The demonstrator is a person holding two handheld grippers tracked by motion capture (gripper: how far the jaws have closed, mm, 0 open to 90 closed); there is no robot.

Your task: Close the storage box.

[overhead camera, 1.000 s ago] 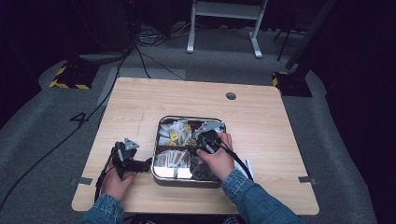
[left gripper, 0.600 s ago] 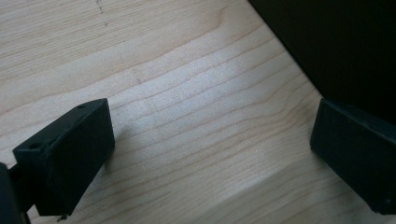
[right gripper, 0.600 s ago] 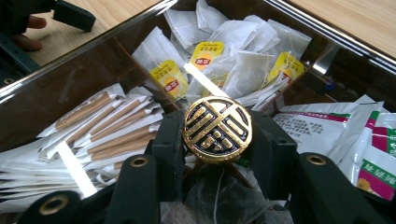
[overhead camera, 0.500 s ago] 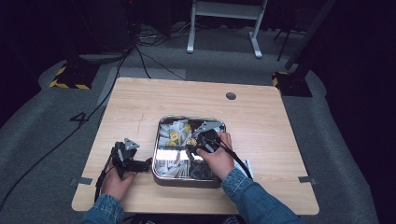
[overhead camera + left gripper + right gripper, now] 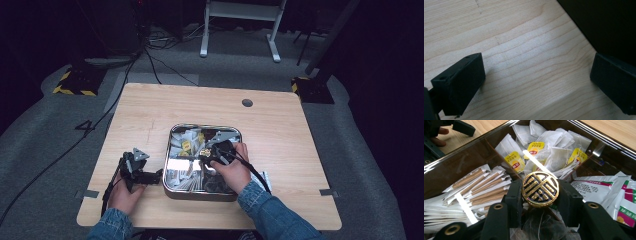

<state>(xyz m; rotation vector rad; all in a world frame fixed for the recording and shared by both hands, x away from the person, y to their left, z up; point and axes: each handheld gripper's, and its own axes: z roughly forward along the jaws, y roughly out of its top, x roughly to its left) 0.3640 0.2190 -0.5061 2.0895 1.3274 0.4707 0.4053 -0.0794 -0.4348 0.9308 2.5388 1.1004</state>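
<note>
I am holding my right tool (image 5: 540, 192) over the middle of the metal tray (image 5: 172, 137), and its two black jaws are pinching a round gold knob (image 5: 540, 189) with a raised pattern on its face. The knob is sitting squarely between the jaws, touching both. It seems to belong to a clear lid over the compartments, though the glare makes that hard to judge. Beyond the knob, white tea bags with yellow tags (image 5: 515, 161) are lying heaped in the far compartment. To one side, paper-wrapped sticks (image 5: 480, 187) are lying in a row in their own compartment, and to the other, white sachets with green and pink print (image 5: 599, 188) are filling another.

I am resting my left tool (image 5: 536, 82) on the tabletop (image 5: 524, 57) just beside the tray's left wall, seen from above at (image 5: 142, 172). Its jaws are standing wide apart with nothing but bare wood between them.
</note>
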